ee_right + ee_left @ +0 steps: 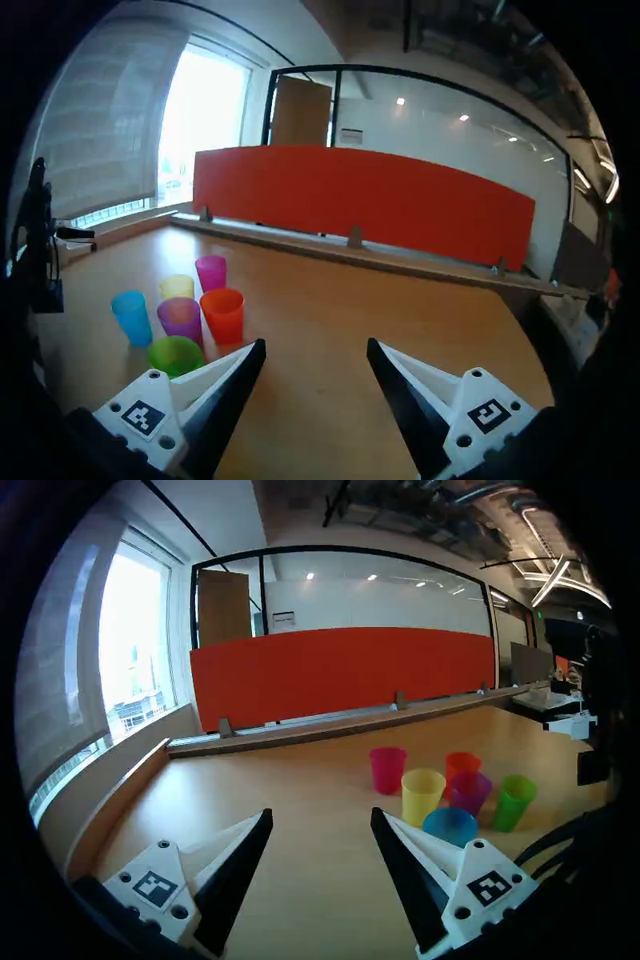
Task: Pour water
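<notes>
Ahead and right of the left gripper (321,812), jaws wide apart and empty, a tight cluster stands on the wooden table (264,776): pink cup (387,768), yellow cup (422,794), orange cup (462,764), purple cup (470,790), green cup (513,802), blue cup (450,826) nearest. The right gripper (315,342), equally spread and empty, has them ahead-left

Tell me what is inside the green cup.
Looking into the green cup, I see its green inner wall and no object. Its near wall covers the bottom, so water there cannot be excluded.
</notes>
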`<move>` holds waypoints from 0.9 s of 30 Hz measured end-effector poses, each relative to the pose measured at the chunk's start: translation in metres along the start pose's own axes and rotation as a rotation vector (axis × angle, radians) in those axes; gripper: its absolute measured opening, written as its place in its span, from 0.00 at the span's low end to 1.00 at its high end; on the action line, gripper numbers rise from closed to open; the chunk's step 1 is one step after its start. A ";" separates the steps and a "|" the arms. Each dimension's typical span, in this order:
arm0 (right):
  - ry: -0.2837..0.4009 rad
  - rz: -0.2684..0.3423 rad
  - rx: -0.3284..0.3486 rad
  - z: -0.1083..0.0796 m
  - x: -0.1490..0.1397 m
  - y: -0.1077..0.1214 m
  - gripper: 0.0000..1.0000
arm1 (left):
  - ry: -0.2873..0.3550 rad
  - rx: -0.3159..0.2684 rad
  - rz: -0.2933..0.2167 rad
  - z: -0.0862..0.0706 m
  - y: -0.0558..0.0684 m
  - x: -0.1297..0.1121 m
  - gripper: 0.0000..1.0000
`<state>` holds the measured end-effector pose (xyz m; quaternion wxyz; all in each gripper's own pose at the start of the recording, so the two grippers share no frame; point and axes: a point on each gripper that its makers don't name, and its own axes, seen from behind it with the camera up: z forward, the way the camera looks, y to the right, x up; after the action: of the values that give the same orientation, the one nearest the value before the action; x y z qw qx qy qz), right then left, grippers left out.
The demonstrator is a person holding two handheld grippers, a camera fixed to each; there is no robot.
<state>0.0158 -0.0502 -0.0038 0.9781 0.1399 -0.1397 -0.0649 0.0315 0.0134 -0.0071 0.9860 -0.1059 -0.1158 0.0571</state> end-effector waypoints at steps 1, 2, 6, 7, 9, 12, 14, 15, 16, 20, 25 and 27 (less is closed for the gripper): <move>0.012 0.004 -0.010 0.000 0.003 0.002 0.98 | 0.008 0.006 -0.007 -0.001 -0.001 0.002 0.91; 0.026 0.009 -0.022 0.000 0.007 0.004 0.98 | 0.016 0.013 -0.014 -0.001 -0.002 0.003 0.91; 0.097 0.036 -0.069 -0.003 0.023 0.012 0.98 | 0.050 0.038 -0.045 -0.004 -0.008 0.009 0.91; 0.112 0.042 -0.078 -0.004 0.026 0.013 0.98 | 0.057 0.040 -0.051 -0.004 -0.009 0.010 0.91; 0.143 0.056 -0.097 -0.006 0.032 0.016 0.98 | 0.073 0.043 -0.063 -0.005 -0.010 0.013 0.91; 0.184 0.077 -0.126 -0.010 0.038 0.022 0.98 | 0.102 0.044 -0.077 -0.007 -0.010 0.019 0.91; 0.214 0.094 -0.146 -0.013 0.043 0.025 0.98 | 0.127 0.046 -0.084 -0.009 -0.010 0.024 0.91; 0.228 0.102 -0.154 -0.015 0.046 0.026 0.98 | 0.137 0.048 -0.086 -0.010 -0.010 0.026 0.91; 0.243 0.109 -0.162 -0.017 0.048 0.027 0.98 | 0.146 0.051 -0.088 -0.011 -0.010 0.027 0.91; 0.311 0.126 -0.193 -0.026 0.061 0.029 0.98 | 0.181 0.061 -0.088 -0.015 -0.010 0.034 0.91; 0.325 0.136 -0.213 -0.028 0.056 0.032 0.98 | 0.226 0.069 -0.087 -0.021 -0.010 0.044 0.91; 0.321 0.143 -0.219 -0.027 0.052 0.034 0.98 | 0.240 0.074 -0.090 -0.023 -0.011 0.046 0.91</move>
<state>0.0761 -0.0199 -0.0056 0.9993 0.0309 0.0163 0.0131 0.0826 0.0049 -0.0162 0.9975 -0.0704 0.0008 0.0038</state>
